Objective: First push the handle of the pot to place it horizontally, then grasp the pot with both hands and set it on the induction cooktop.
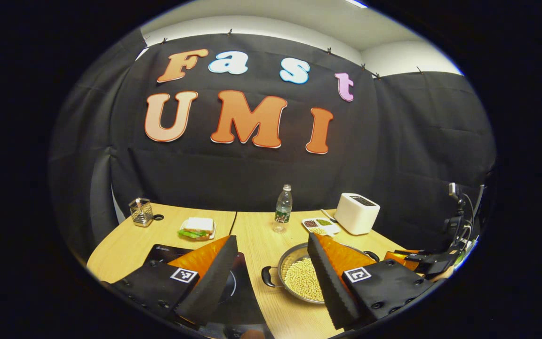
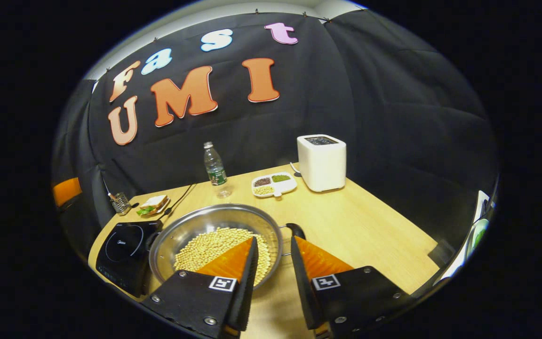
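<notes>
A steel pot (image 2: 214, 219) half full of soybeans (image 2: 219, 247) stands on the wooden table, with a black handle on each side. The black induction cooktop (image 2: 125, 247) lies just left of it. My right gripper (image 2: 273, 241) is open over the pot's right rim, and the right handle (image 2: 296, 230) lies just past its right fingertip. In the left gripper view, my left gripper (image 1: 271, 238) is open wide above the pot's left handle (image 1: 268, 277). Its left finger hangs over the cooktop (image 1: 163, 254) and its right finger over the beans (image 1: 301, 280).
At the back of the table (image 2: 360, 226) stand a water bottle (image 2: 214, 169), a white box-shaped appliance (image 2: 322, 162) and a divided dish of grains (image 2: 273, 183). A sandwich on a plate (image 2: 154, 204) and a wire holder (image 2: 120, 202) sit back left.
</notes>
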`<state>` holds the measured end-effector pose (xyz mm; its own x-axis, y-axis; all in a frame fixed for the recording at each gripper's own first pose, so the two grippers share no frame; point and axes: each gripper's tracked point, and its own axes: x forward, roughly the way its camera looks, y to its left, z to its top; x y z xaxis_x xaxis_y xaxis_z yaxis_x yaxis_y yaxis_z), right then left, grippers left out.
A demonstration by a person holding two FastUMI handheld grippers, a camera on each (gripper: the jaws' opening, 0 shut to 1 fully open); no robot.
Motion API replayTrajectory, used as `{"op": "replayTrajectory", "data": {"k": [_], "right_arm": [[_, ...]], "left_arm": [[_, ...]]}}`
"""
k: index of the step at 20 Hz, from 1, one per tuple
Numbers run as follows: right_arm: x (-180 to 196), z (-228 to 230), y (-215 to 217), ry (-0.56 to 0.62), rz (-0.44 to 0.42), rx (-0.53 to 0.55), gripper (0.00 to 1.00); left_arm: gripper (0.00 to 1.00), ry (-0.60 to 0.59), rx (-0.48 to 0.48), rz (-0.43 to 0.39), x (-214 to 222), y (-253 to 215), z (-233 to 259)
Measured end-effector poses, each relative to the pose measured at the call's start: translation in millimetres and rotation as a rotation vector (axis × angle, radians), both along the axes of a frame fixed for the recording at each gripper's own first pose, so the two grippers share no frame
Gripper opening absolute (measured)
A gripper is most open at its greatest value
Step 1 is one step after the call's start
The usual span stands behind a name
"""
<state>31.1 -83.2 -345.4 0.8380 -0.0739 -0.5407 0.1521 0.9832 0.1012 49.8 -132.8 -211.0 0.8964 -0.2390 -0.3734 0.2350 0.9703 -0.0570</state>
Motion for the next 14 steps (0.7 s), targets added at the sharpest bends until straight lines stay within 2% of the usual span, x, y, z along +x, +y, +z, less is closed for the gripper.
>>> {"op": "replayTrajectory", "data": {"k": [2,4,7,9,14], "right_arm": [[2,-5,-14,0.007,-0.022,-0.008,0.53],[5,-12,-24,0.016,-0.04,-0.014,0.76],[11,-24,-32,0.035,-0.062,-0.017,0.93],[16,-35,-31,0.057,-0.062,-0.009,0.95],[35,-60,-15,0.113,-0.002,-0.035,0.95]], "left_arm": [[0.99,0.039,0.016,-0.004,9,-5,-27],[0.98,0.088,0.03,-0.019,17,-13,-58],[0.98,0.179,0.052,-0.045,25,-22,-103],[0.98,0.227,0.071,-0.043,34,-24,-130],[0.99,0.305,0.097,-0.046,46,-24,-171]]}}
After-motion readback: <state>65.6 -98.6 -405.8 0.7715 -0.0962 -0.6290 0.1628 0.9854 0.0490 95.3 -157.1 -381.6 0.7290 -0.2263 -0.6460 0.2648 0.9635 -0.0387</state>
